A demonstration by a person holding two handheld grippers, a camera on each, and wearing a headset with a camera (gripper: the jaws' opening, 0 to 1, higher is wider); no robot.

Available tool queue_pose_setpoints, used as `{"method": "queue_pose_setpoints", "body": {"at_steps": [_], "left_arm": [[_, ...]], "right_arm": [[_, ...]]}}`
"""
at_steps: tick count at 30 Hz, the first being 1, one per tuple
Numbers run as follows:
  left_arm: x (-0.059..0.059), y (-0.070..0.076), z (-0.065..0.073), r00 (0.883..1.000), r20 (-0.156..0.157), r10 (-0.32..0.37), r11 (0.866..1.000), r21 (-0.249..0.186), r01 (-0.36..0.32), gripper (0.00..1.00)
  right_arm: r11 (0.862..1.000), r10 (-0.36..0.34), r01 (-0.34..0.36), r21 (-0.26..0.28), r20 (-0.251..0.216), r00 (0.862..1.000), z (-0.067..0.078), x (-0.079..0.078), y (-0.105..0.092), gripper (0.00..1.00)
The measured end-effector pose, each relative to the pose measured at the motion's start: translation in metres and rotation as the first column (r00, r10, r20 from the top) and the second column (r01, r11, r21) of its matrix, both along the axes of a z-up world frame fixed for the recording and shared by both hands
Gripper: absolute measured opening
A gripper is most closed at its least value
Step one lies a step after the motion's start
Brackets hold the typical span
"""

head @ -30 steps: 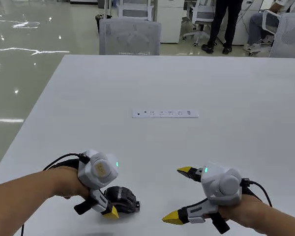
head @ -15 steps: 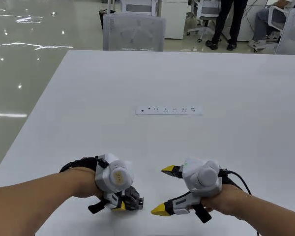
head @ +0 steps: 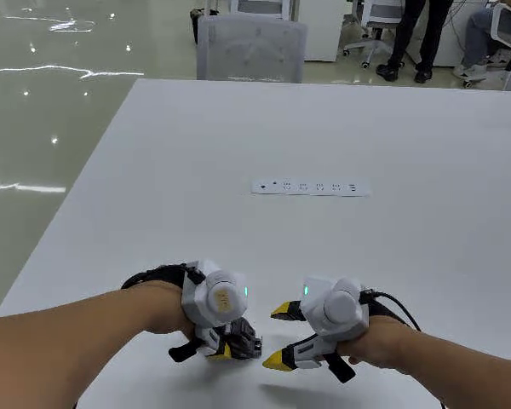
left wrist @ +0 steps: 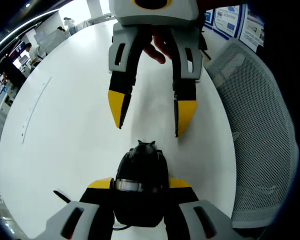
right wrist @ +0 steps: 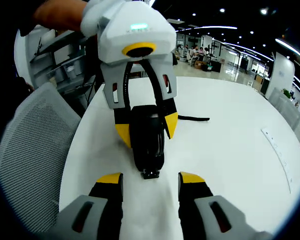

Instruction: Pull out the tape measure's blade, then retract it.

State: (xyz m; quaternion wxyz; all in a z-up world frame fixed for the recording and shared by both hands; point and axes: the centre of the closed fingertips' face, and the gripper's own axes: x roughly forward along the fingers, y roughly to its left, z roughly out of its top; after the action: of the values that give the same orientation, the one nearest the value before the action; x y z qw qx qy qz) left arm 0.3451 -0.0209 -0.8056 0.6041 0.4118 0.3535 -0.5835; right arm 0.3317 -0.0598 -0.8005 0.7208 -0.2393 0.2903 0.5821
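Left gripper (left wrist: pixel 141 183): fingers pinch a black tape measure (right wrist: pixel 147 135) by its two flat sides. The case sits between the yellow fingertips (left wrist: pixel 102 183), in contact with both. In the right gripper view the case hangs upright between those fingers, just above the white table (head: pixel 238 136). Whether it touches the table cannot be told.

Blade's end hook (right wrist: pixel 150 174): a small dark tab at the case mouth. It points toward the right gripper (right wrist: pixel 151 178) and lies in the gap between that gripper's fingertips, near their level.

Right gripper: fingers spread wide and gripping nothing, one fingertip on either side of the hook and apart from it. In the head view the two grippers face each other tip to tip, low over the near edge of the table, each held in one of the person's hands.

Beyond the fingers: a flush power strip (head: pixel 311 187) is set in the table top, well apart from both grippers. A thin black cable (right wrist: pixel 190 118) lies on the table behind the left gripper. A grey mesh chair (head: pixel 251 47) stands at the far table edge.
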Motion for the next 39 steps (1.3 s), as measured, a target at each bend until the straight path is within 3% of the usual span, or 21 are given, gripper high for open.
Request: {"method": "queue_pose_setpoints", "body": {"at_steps": [6, 15, 18, 20, 21, 23, 37, 39], "left_arm": [[0.000, 0.000, -0.001, 1.000, -0.006, 0.006, 1.000, -0.014, -0.006, 0.35], [-0.001, 0.000, -0.001, 1.000, -0.011, 0.007, 1.000, -0.010, -0.007, 0.35], [-0.001, -0.001, -0.001, 1.000, -0.009, 0.008, 1.000, -0.010, -0.008, 0.35], [0.000, -0.001, -0.001, 1.000, -0.010, 0.010, 1.000, -0.012, -0.010, 0.35], [-0.001, 0.000, -0.001, 1.000, -0.010, 0.005, 1.000, -0.010, -0.006, 0.35], [-0.001, -0.001, -0.002, 1.000, -0.008, 0.000, 1.000, -0.005, 0.000, 0.35], [0.001, -0.002, -0.002, 1.000, -0.011, 0.020, 1.000, -0.004, -0.020, 0.35], [0.001, -0.002, -0.002, 1.000, -0.012, 0.019, 1.000, -0.003, -0.019, 0.35]], "right_arm": [[0.999, 0.021, -0.021, -0.039, 0.003, 1.000, -0.014, 0.001, 0.005, 0.29], [0.996, 0.049, -0.048, -0.078, 0.009, 0.999, -0.020, 0.005, 0.013, 0.15], [0.995, 0.054, -0.053, -0.087, 0.005, 0.999, -0.021, 0.005, 0.013, 0.14], [0.995, 0.019, -0.021, -0.097, -0.027, 0.999, -0.021, 0.004, 0.013, 0.13], [0.994, 0.031, -0.034, -0.108, -0.026, 0.999, -0.021, 0.004, 0.013, 0.12], [0.987, 0.084, -0.081, -0.136, 0.022, 0.996, -0.021, 0.003, 0.012, 0.11], [0.988, 0.049, -0.052, -0.148, -0.021, 0.999, -0.022, 0.004, -0.003, 0.11], [0.984, 0.080, -0.078, -0.158, 0.006, 0.997, -0.022, 0.002, 0.000, 0.13]]}}
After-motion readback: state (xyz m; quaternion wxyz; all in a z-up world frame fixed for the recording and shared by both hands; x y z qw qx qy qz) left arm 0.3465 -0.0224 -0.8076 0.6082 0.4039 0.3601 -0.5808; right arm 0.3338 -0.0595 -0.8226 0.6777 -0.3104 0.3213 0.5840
